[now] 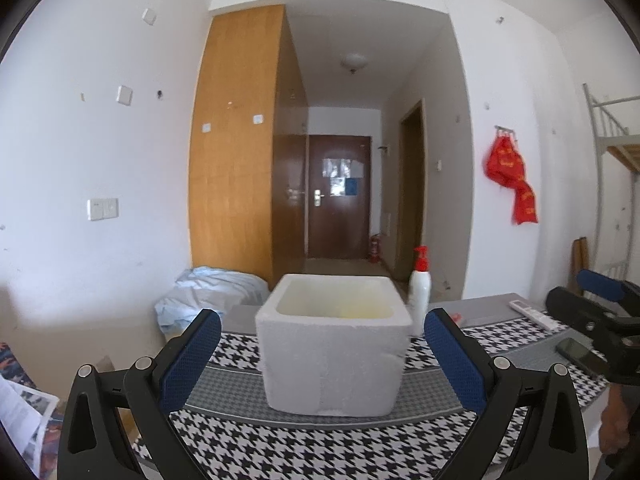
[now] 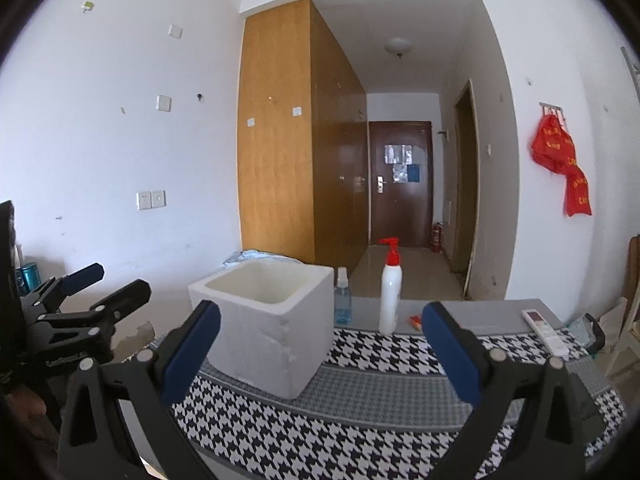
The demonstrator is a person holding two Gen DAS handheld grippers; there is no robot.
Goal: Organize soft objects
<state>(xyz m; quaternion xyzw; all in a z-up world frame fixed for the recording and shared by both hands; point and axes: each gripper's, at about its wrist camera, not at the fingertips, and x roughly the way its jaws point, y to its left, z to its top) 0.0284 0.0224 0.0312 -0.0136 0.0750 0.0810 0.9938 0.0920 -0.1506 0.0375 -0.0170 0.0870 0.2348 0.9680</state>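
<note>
A white foam box (image 1: pixel 334 344) stands open-topped on a black-and-white houndstooth cloth (image 1: pixel 320 444); its inside looks bare as far as I can see. My left gripper (image 1: pixel 322 354) is open, its blue pads level with the box's two sides and nearer the camera. In the right wrist view the foam box (image 2: pixel 264 320) sits left of centre, and my right gripper (image 2: pixel 320 352) is open with nothing between its fingers. The left gripper (image 2: pixel 86 286) shows at the left edge there; the right gripper (image 1: pixel 592 296) shows at the right edge of the left wrist view. No soft object is visible on the table.
A white pump bottle with a red top (image 2: pixel 390 292) and a small blue spray bottle (image 2: pixel 342 300) stand behind the box. A white remote (image 2: pixel 546 332) and a dark phone (image 1: pixel 576 352) lie to the right. A pale blue bundle (image 1: pixel 208 292) lies beyond the table's far left.
</note>
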